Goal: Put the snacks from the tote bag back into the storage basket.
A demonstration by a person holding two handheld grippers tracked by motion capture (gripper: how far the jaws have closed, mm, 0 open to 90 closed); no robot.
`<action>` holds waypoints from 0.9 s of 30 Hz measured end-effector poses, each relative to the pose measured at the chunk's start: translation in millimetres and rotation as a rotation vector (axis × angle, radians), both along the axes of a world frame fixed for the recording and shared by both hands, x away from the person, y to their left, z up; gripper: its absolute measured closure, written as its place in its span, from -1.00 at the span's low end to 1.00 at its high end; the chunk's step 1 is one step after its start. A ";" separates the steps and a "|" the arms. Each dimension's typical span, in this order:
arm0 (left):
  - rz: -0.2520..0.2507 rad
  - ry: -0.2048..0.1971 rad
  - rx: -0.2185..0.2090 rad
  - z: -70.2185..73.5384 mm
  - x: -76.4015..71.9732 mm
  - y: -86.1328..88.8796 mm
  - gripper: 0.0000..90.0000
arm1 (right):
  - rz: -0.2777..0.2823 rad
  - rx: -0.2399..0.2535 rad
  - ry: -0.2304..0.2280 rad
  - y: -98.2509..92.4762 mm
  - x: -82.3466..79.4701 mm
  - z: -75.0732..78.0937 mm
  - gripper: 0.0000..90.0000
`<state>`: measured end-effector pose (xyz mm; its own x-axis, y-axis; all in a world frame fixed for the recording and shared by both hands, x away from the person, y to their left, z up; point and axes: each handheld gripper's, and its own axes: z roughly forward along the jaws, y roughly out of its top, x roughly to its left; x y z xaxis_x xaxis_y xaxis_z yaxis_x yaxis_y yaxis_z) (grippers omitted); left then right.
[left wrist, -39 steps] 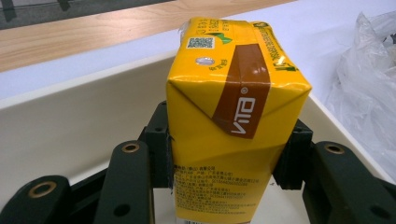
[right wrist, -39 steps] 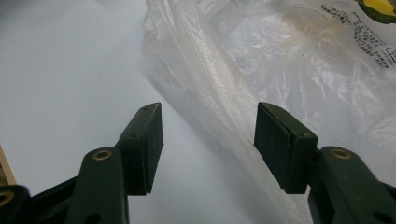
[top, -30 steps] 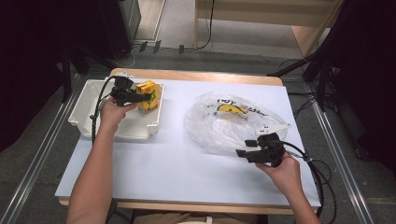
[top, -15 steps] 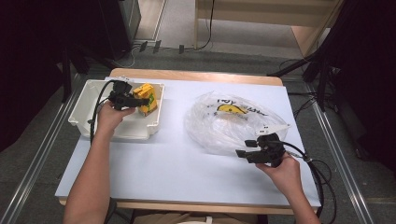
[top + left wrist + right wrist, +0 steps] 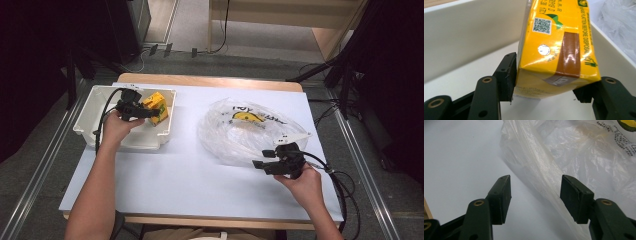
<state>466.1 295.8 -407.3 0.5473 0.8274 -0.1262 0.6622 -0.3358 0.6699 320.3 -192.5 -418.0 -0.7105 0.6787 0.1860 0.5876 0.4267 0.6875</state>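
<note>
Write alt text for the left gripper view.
The left gripper clamps the bottom end of a yellow drink carton between its two black jaws, inside a white bin. The carton shows a QR code, brown tape and a foil straw hole.

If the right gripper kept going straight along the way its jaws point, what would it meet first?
Most likely the clear plastic bag: its edge fold already lies between the open jaws of the right gripper, just ahead on the table. How near, the pictures cannot settle.
</note>
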 end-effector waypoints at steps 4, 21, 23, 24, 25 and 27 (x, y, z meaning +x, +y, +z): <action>0.005 -0.001 -0.015 2.3 -2.1 2.1 0.00 | 0.003 -0.002 0.001 0.5 0.0 -0.3 -0.03; 0.016 -0.018 -0.035 12.2 -28.9 21.8 0.11 | 0.009 0.001 0.002 2.2 5.8 -1.1 -0.03; 0.014 -0.006 -0.057 12.8 -33.3 25.5 0.16 | 0.013 0.000 0.000 3.1 6.5 -0.9 -0.03; 0.013 -0.004 -0.063 12.9 -34.6 26.7 0.20 | 0.018 0.000 -0.002 3.4 6.9 -0.9 -0.03; 0.010 -0.002 -0.070 13.7 -36.1 28.3 0.24 | 0.019 -0.001 -0.005 3.5 7.3 -0.9 -0.03; 0.006 -0.006 -0.100 14.6 -38.4 30.8 0.39 | 0.024 -0.001 -0.006 4.1 8.3 -0.9 -0.03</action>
